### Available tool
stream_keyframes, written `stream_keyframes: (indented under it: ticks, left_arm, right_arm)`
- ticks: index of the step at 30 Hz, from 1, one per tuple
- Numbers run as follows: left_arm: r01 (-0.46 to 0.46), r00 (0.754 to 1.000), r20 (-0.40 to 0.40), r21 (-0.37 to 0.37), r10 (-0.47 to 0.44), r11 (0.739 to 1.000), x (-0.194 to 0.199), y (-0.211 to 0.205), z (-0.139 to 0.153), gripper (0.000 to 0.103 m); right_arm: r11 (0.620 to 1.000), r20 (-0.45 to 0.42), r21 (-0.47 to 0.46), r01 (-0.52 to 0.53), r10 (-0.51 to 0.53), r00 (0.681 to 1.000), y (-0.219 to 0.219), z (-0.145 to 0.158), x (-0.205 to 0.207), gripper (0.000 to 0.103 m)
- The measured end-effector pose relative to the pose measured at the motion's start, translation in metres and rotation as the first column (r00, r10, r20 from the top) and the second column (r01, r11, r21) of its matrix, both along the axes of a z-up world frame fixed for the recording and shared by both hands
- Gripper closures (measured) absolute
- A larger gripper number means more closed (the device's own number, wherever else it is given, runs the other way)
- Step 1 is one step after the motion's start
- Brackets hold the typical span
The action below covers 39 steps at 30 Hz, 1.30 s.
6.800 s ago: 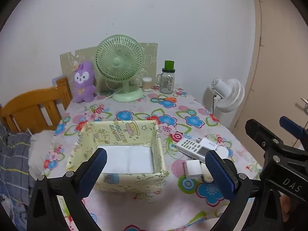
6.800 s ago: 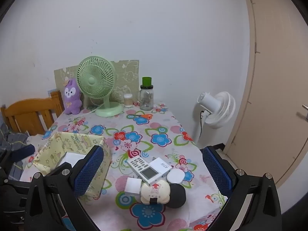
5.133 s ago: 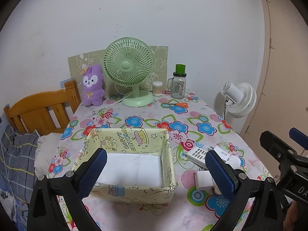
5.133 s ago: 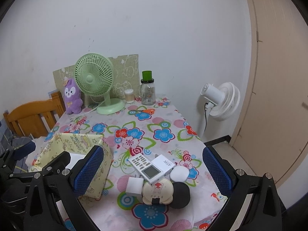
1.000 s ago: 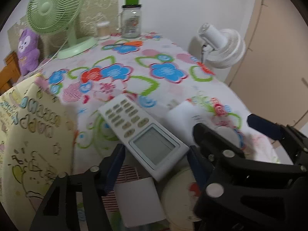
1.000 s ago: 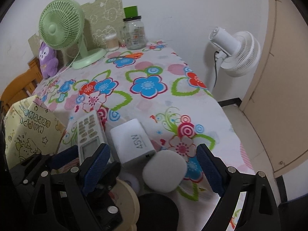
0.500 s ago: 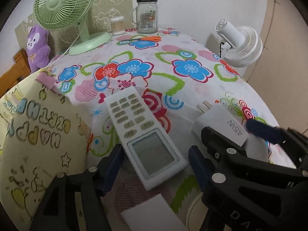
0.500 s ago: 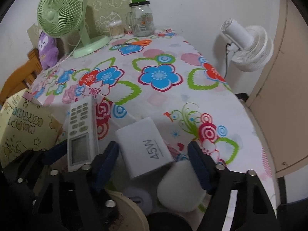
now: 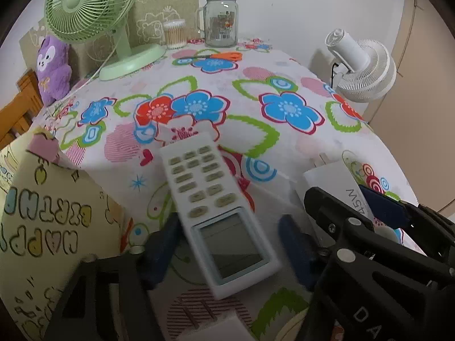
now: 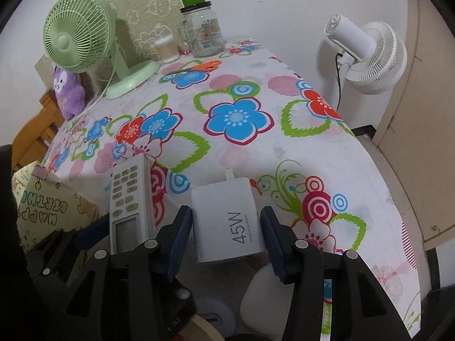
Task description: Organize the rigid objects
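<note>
A white remote control [image 9: 216, 213] lies between the blue pads of my left gripper [image 9: 227, 244], which stand close on either side of its screen end; whether they press it is unclear. The remote also shows in the right wrist view [image 10: 129, 201]. My right gripper [image 10: 227, 234] has its pads against both sides of a white 45W charger [image 10: 227, 224], also seen in the left wrist view [image 9: 335, 182]. The yellow cartoon-print box [image 9: 42, 227] stands at the left.
A white pebble-shaped case [image 10: 261, 298] and a round white disc [image 10: 216, 315] lie below the charger. At the table's far end stand a green fan [image 9: 88, 8], a purple plush [image 9: 54, 68], a glass jar [image 9: 221, 20] and orange scissors [image 9: 219, 56]. A white floor fan [image 9: 361, 68] is off the right edge.
Both grippers have dropped from above the table to the objects and narrowed: the left around the remote, the right around the charger. The remote now looks tilted and slightly blurred.
</note>
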State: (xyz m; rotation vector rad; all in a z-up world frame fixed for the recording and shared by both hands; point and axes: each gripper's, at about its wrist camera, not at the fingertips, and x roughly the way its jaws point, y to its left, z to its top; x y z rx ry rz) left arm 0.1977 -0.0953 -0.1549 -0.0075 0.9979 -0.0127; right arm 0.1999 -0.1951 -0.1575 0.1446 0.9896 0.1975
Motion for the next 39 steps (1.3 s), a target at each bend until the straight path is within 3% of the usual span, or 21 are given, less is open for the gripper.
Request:
stream_keyframes:
  ticks: [5, 8, 39]
  left_arm:
    - [0.001, 1.000, 0.018, -0.021, -0.001, 1.000, 0.001, 0.003, 0.001, 0.053]
    - [0.000, 1.000, 0.022, -0.025, 0.001, 1.000, 0.000, 0.004, 0.002, 0.056]
    - [0.051, 0.988, 0.144, -0.021, -0.047, 0.998, -0.053, -0.003, 0.057, 0.057]
  right_arm:
    - [1.000, 0.007, -0.002, 0.009, -0.009, 1.000, 0.000, 0.002, 0.001, 0.050]
    - [1.000, 0.009, -0.005, 0.012, -0.012, 1.000, 0.000, 0.003, 0.001, 0.050]
    - [0.998, 0.128, 0.018, 0.057, -0.059, 0.990, -0.006, 0.055, -0.054, 0.051]
